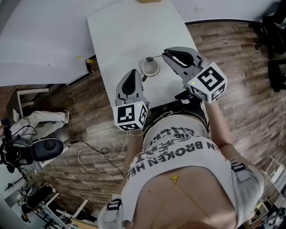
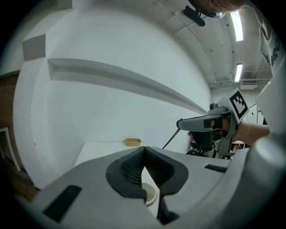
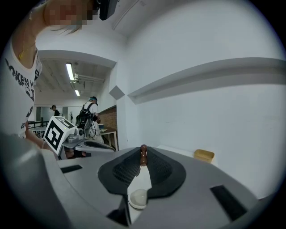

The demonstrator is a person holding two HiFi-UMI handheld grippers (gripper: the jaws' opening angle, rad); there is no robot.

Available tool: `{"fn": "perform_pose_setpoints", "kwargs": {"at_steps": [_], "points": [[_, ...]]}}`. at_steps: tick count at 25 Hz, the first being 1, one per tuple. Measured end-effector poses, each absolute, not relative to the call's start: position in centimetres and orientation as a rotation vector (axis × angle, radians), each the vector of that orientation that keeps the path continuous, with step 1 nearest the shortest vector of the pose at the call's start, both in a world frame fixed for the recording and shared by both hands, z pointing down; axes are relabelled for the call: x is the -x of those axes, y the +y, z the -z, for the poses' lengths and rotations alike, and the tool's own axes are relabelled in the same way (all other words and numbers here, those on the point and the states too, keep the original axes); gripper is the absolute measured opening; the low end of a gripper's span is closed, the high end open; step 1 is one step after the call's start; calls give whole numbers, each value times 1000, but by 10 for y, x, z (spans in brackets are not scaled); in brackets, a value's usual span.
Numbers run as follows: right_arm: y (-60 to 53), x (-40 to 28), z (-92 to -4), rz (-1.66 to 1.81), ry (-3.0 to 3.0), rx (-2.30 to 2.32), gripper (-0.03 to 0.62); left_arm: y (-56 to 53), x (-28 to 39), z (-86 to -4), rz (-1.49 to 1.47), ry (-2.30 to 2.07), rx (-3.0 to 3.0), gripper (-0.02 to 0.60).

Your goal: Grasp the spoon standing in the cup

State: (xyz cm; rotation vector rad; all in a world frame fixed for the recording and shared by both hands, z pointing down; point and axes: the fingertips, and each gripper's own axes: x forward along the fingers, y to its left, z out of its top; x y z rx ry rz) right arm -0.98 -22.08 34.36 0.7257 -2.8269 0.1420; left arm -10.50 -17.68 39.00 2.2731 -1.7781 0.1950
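A white cup [image 1: 150, 68] stands on the white table [image 1: 120, 36], between the two grippers. My right gripper [image 1: 164, 54] is shut on the thin handle of the spoon [image 1: 150, 59], which slants down to the left with its bowl over the cup's far rim. In the right gripper view the spoon's brown beaded end [image 3: 143, 154] sticks out above the pinched pads, with the cup [image 3: 137, 198] below. My left gripper [image 1: 134, 72] is shut and holds nothing, just left of the cup [image 2: 151, 195]. The left gripper view shows the right gripper [image 2: 179, 124] with the dark spoon handle [image 2: 171, 137] hanging from it.
A small tan box [image 1: 149, 1] sits at the table's far end. A white panel [image 1: 40, 40] lies to the table's left. A chair base and cables [image 1: 44, 150] lie on the wooden floor at lower left. People stand far back in the room [image 3: 87, 117].
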Motion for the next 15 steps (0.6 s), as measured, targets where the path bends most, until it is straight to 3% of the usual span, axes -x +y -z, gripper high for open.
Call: {"fn": "perform_pose_setpoints", "kwargs": {"at_steps": [15], "points": [[-220, 11, -335, -130, -2840, -722, 41, -177, 108, -392, -196, -1786, -2262, -5]]}}
